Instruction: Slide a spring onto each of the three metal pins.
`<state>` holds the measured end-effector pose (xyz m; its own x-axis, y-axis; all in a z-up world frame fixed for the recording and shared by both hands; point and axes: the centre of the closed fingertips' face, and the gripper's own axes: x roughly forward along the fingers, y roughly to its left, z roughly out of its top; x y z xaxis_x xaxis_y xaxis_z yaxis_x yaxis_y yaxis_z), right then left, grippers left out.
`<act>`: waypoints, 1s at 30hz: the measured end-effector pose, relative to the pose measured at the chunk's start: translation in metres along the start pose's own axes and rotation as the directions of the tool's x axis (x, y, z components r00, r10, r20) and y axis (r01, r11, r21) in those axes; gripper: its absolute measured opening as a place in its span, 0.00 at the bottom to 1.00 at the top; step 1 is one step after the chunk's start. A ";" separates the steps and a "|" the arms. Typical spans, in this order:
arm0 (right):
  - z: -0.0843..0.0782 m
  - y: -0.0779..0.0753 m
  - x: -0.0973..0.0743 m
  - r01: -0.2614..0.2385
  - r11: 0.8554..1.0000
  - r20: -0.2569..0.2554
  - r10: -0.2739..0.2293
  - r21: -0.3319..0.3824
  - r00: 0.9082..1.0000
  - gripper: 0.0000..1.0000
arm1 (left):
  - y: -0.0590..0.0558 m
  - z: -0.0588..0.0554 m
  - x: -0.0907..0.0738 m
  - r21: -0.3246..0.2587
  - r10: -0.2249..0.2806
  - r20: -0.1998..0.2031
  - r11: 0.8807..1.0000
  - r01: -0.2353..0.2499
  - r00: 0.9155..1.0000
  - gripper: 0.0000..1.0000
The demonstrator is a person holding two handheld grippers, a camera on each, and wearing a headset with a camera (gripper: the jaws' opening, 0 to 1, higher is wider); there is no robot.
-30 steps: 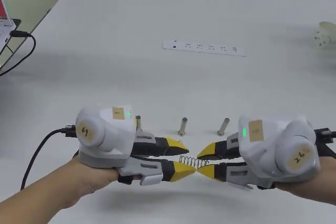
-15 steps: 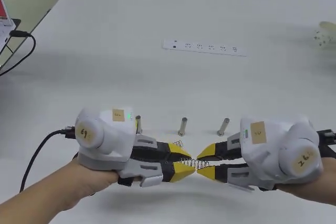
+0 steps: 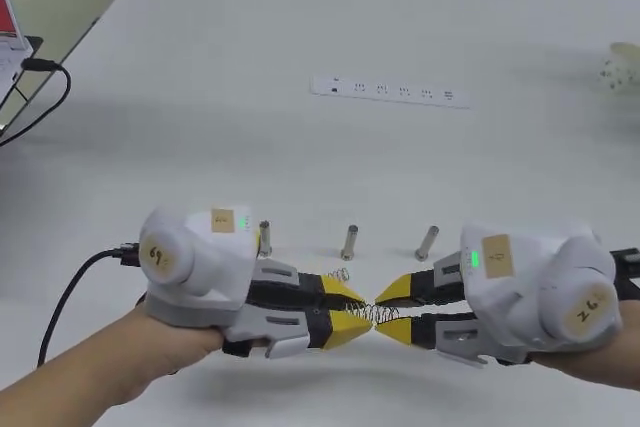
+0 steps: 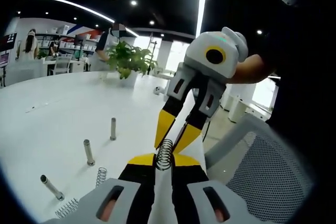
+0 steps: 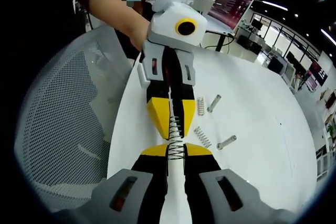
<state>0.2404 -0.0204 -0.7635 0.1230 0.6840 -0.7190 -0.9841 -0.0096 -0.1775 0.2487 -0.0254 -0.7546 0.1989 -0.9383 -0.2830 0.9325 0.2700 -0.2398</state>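
white worktop (image 3: 200, 97): left tool (image 3: 362, 308) has narrowed onto the spring (image 5: 177, 129); right tool (image 3: 381, 311) pinches its other end. pins (image 3: 350, 241) beyond both tips remain bare.

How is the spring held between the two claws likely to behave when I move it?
The spring looks thin-wired and open-coiled, so probably light and bendy. Gripped at its ends by the left claw and right claw, it may bow or flick away if squeezed. Laid down, it would likely roll.
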 end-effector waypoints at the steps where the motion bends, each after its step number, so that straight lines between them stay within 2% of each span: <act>1: 0.000 0.000 0.000 -0.001 1.000 0.001 0.001 -0.001 1.000 0.08 | 0.000 0.000 0.000 0.003 0.000 -0.001 1.000 0.000 1.000 0.03; 10: 0.000 0.004 0.001 -0.013 1.000 -0.002 0.013 -0.027 1.000 0.08 | -0.004 -0.002 -0.001 0.000 -0.012 -0.013 1.000 0.012 1.000 0.02; 19: 0.002 0.002 -0.001 -0.014 1.000 0.012 0.014 -0.014 1.000 0.09 | -0.004 0.001 -0.002 -0.008 -0.018 0.000 1.000 0.018 1.000 0.02; 27: -0.003 0.002 -0.005 -0.034 0.998 0.020 0.033 0.054 0.999 0.10 | -0.006 0.002 -0.007 -0.008 -0.050 0.019 0.999 0.051 0.999 0.02; 30: 0.002 0.004 -0.008 -0.047 0.993 0.068 0.040 0.107 0.997 0.09 | -0.007 0.005 -0.010 -0.028 -0.066 0.049 0.997 0.067 0.997 0.02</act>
<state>0.2356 -0.0242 -0.7574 0.0743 0.7311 -0.6782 -0.9969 0.0361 -0.0703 0.2419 -0.0187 -0.7450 0.1518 -0.9634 -0.2211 0.9350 0.2125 -0.2839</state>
